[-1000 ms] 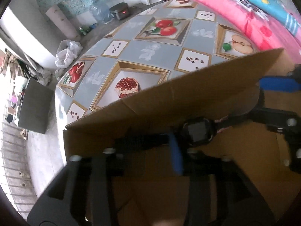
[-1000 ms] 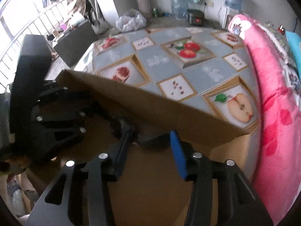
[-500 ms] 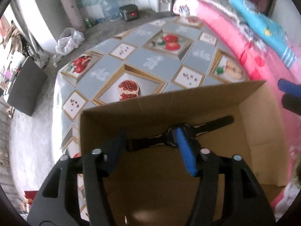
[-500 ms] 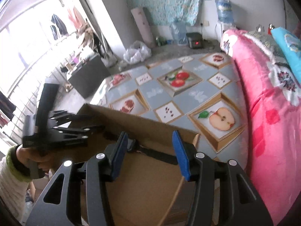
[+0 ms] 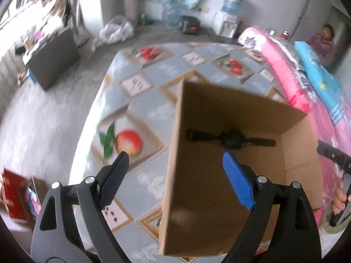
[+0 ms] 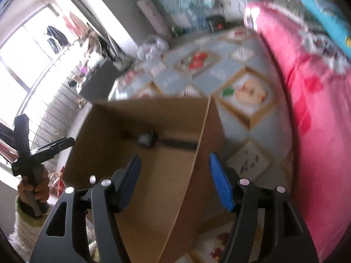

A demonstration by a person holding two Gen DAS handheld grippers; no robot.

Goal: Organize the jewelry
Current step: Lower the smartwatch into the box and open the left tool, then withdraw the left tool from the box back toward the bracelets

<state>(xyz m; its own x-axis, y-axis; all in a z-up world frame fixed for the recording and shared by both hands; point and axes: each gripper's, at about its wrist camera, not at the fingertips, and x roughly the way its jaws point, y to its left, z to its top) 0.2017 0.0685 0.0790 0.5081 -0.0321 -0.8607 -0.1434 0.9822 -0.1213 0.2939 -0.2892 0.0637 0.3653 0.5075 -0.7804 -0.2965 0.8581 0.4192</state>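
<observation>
Watch (image 5: 230,139) lies flat on floor of box (image 5: 197,188), near far wall. My left jaws (image 5: 173,175) and right jaws (image 6: 174,183) just opening, empty. Watch light, strap floppy, face fragile; grip at case.

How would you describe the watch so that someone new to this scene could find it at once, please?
Find the open cardboard box standing on the fruit-patterned tablecloth beside the pink bedding. On its floor, near the far wall, lies the watch, strap stretched flat. It is the only item inside, black against brown card.
</observation>
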